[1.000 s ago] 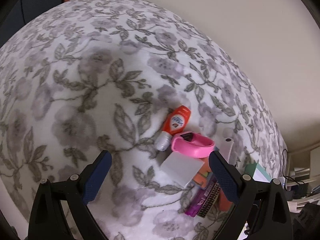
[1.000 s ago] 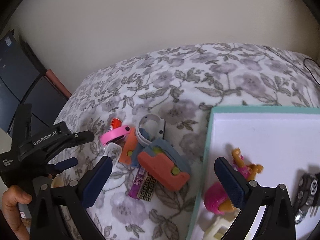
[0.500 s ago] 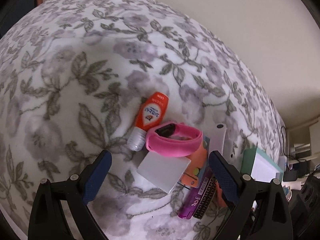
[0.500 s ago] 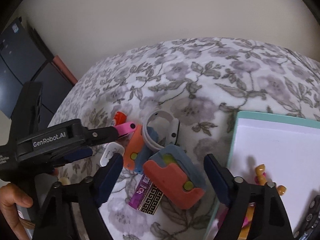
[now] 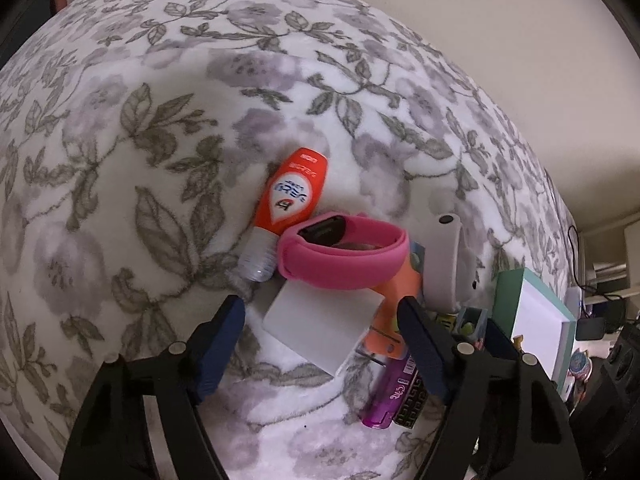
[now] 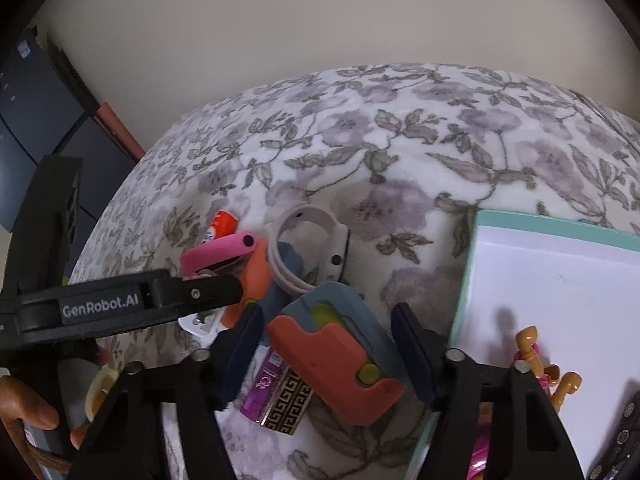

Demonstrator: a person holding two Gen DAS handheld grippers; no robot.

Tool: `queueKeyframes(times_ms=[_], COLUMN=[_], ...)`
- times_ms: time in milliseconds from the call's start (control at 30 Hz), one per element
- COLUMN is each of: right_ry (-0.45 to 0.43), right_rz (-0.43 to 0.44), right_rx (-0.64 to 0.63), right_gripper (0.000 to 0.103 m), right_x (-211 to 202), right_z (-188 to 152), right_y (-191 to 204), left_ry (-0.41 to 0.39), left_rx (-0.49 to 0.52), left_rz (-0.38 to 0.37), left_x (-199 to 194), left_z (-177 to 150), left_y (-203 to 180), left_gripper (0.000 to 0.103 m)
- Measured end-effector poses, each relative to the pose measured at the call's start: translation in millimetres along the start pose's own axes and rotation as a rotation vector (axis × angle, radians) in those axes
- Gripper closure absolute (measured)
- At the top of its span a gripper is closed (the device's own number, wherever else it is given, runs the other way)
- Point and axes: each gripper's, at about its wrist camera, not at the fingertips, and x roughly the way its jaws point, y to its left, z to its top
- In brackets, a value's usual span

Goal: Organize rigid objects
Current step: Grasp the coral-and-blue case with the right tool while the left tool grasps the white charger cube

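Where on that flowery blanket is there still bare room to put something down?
The blanket lies bare to the left of and behind the orange bottle, and between the white wristband and the teal-rimmed tray. It is crowded where the pink wristband, white block and orange-and-grey case pile together.

Surface: a soft, fleecy floral blanket (image 5: 168, 128), white ground printed with grey-mauve blossoms and grey-green leaves, is spread across most of both views. Wall (image 6: 320, 20): plain, off-white, matte, evenly lit, is seen behind the blanket in both views. Left edge, right wrist view: dark blue-black panelled furniture (image 6: 28, 92) is seen, with a reddish-brown strip (image 6: 120, 128) beside it. Right edge, left wrist view: pale shelving (image 5: 612, 256) and a black cable (image 5: 576, 240) are seen, dimly lit and cluttered; details cannot be made out.
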Motion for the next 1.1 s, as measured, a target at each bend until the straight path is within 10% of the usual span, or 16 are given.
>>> queueKeyframes(times_ms=[100, 1100], right_ry=[-0.001, 0.029], right_rz=[0.012, -0.030], right_rx=[0.017, -0.044], right_gripper=[0.040, 0.055], right_x=[-2, -5], right_z=[-1, -10], right_y=[-3, 5], left_ry=[-0.003, -0.006], left_rx=[0.007, 0.014], left_rz=[-0.013, -0.009], left_x=[1, -10], left_z=[1, -3], left_y=[-3, -3], left_gripper=[0.039, 0.039])
